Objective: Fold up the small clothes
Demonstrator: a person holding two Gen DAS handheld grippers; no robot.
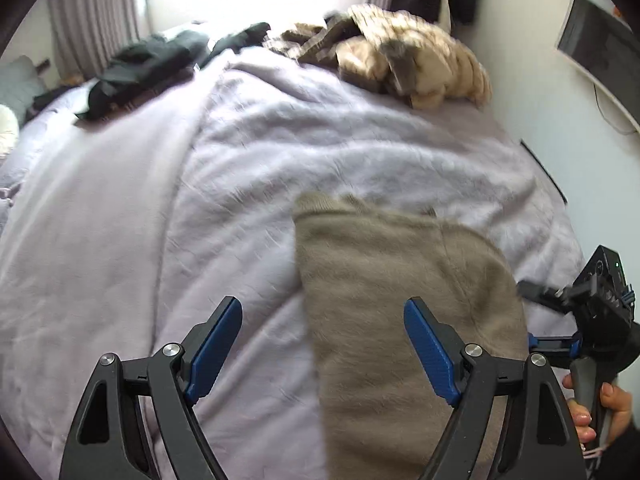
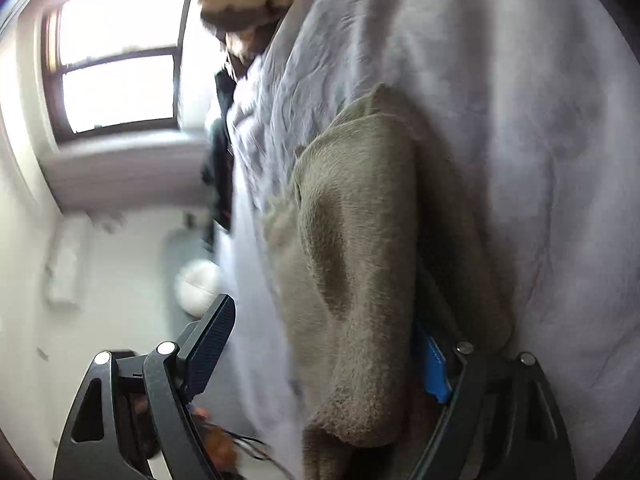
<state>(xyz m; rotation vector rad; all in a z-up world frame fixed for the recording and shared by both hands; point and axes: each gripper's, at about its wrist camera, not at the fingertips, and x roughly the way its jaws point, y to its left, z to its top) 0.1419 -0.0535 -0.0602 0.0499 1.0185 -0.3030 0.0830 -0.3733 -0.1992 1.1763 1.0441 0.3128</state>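
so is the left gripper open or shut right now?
Open. The left gripper has its blue pads spread wide apart, the taupe garment lying between them, ungripped.

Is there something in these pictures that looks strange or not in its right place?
Nothing is damaged or spilled. The taupe garment lies askew on the lilac blanket, bunched rather than flat. One finger of the open right tongs is slipped under its fold. The open left tongs hold nothing. Dark clothes lie loose beyond.
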